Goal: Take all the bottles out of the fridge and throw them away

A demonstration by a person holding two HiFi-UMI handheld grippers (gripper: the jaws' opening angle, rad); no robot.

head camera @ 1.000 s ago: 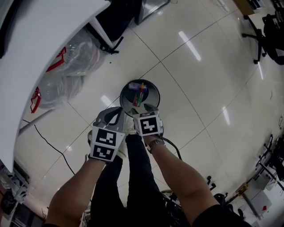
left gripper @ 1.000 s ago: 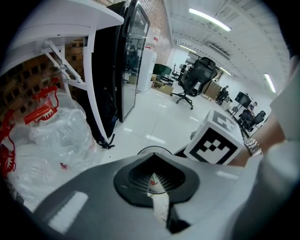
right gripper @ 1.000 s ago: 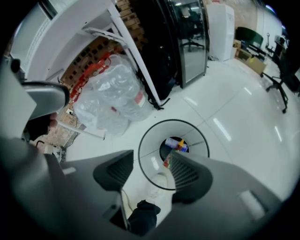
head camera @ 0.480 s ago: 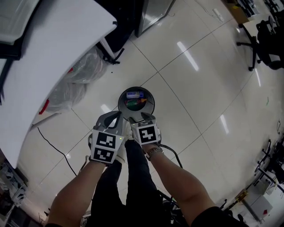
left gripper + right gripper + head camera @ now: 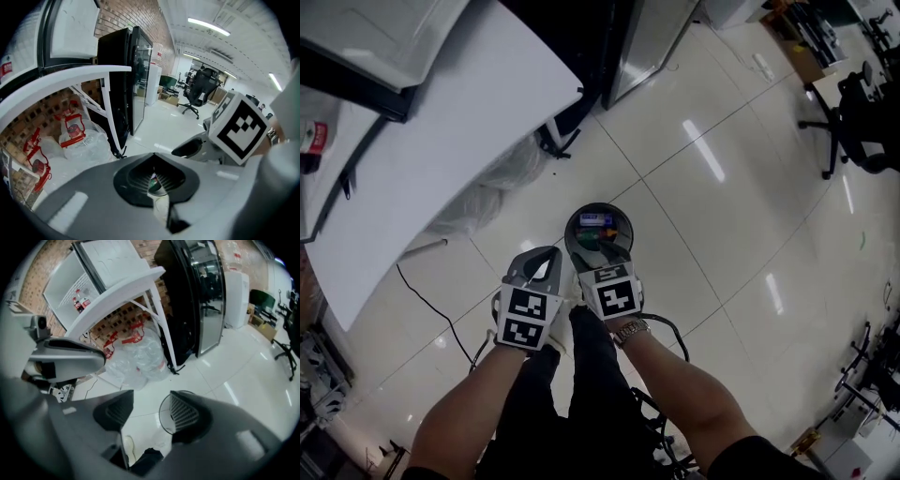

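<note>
The head view shows the person standing over a round bin (image 5: pixel 573 220) on the floor, with the binned bottles (image 5: pixel 598 228) lying inside. Both claws hang by its near rim, the left claw (image 5: pixel 544 262) just beside it and the right claw (image 5: pixel 602 253) over the edge. A white worktop (image 5: pixel 441 141) runs off to the left.

In the left gripper view, the left claw (image 5: pixel 154 157) has its jaws pressed together with nothing in them. A sliver of the bin shows below the tips.

In the right gripper view, the right claw (image 5: pixel 149 409) stands wide apart and empty, the bin's rim showing past its right jaw. Further off, the shelf bottles (image 5: pixel 80 301), red-labelled, stand in an open white cabinet (image 5: pixel 61 291) up on the worktop. I take that to be the fridge.

This looks like the gap between a drop and the next fetch. The next move calls for turning to the cabinet, reaching the open right claw round one upright bottle and closing on its body.
</note>
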